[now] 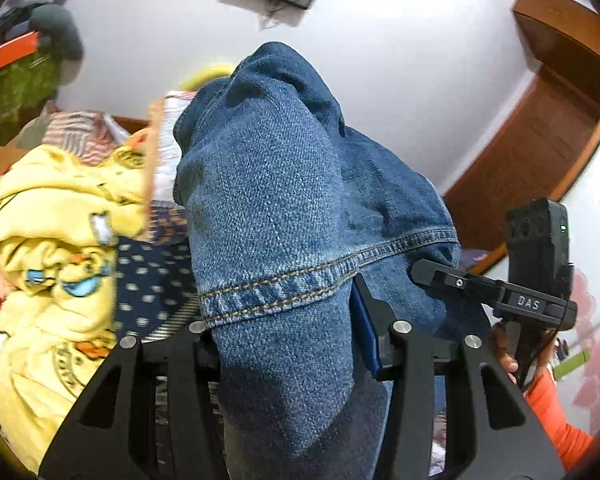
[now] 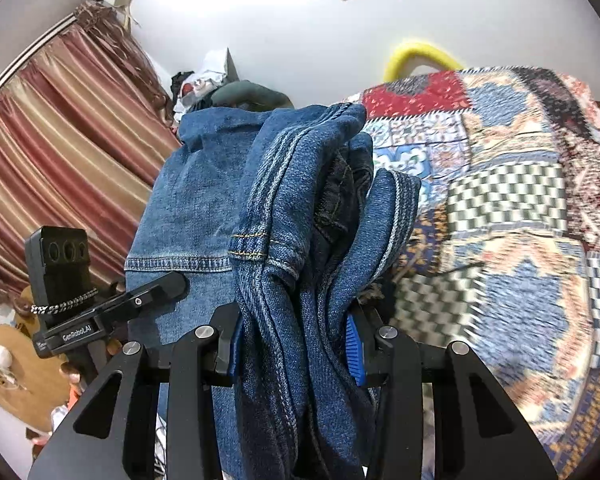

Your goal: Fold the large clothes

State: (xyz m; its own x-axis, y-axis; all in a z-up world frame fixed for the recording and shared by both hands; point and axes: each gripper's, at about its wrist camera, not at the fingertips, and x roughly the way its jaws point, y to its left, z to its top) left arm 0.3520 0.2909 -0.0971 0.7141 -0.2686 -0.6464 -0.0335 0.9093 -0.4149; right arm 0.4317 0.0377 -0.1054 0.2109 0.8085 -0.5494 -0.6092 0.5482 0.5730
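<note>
Blue denim jeans (image 1: pixel 276 208) hang in the air, held by both grippers. In the left wrist view my left gripper (image 1: pixel 288 344) is shut on a hemmed fold of the jeans, which drapes over and hides its fingertips. My right gripper (image 1: pixel 456 280) shows at the right of that view, against the same denim. In the right wrist view my right gripper (image 2: pixel 296 344) is shut on a thick bunch of the jeans (image 2: pixel 300 208). The left gripper (image 2: pixel 156 292) shows at the left there, touching the denim.
A patchwork quilt (image 2: pixel 500 200) covers the bed to the right. A yellow cartoon-print garment (image 1: pixel 60 240) lies heaped at the left. Striped red-gold curtains (image 2: pixel 60 140) hang at the left, a wooden door (image 1: pixel 540 140) stands at the right, and white walls lie behind.
</note>
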